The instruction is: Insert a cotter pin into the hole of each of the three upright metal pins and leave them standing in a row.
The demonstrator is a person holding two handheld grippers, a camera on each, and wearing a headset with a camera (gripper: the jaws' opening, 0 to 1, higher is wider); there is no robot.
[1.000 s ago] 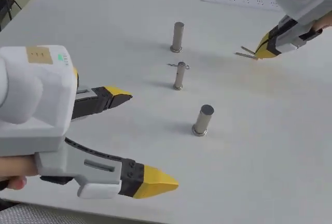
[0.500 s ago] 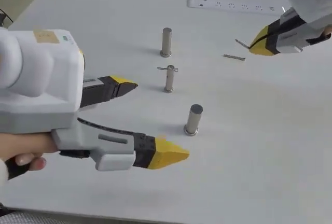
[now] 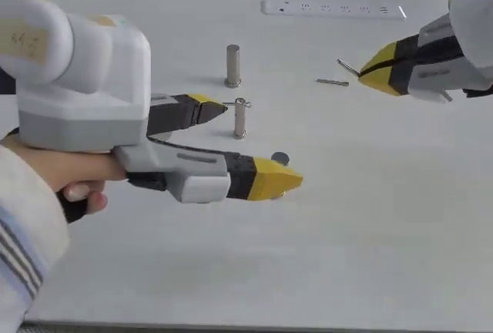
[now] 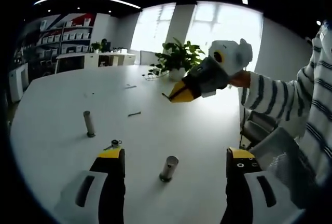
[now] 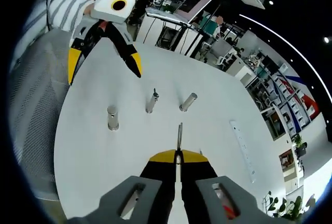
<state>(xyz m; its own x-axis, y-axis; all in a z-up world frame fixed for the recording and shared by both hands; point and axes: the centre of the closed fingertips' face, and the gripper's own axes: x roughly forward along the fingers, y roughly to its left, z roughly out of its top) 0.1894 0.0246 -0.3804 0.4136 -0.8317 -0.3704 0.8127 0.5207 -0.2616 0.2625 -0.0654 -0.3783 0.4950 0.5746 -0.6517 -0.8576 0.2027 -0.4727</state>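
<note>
The right gripper (image 3: pixel 360 73), low at the worktop (image 3: pixel 370 217) a second ago, has lifted clear with its fingers closed narrow on a cotter pin (image 5: pixel 179 133). A second cotter pin (image 3: pixel 333 82) lies loose on the surface just beside it. The left gripper (image 3: pixel 262 144), fingers spread wide and holding nothing, has advanced toward the row. The middle metal pin (image 3: pixel 241 117) already carries a cotter pin through its head, while the far metal pin (image 3: pixel 233 65) is bare. The pick-up for a second insertion therefore appears complete, with two pins yet to be fitted.

In the head view the left gripper's lower finger covers most of the near metal pin (image 4: pixel 168 168). The left gripper view shows that pin upright between the two fingers, touching neither. The right gripper view shows the held cotter pin projecting straight from the fingertips toward the row, all three metal pins standing.
</note>
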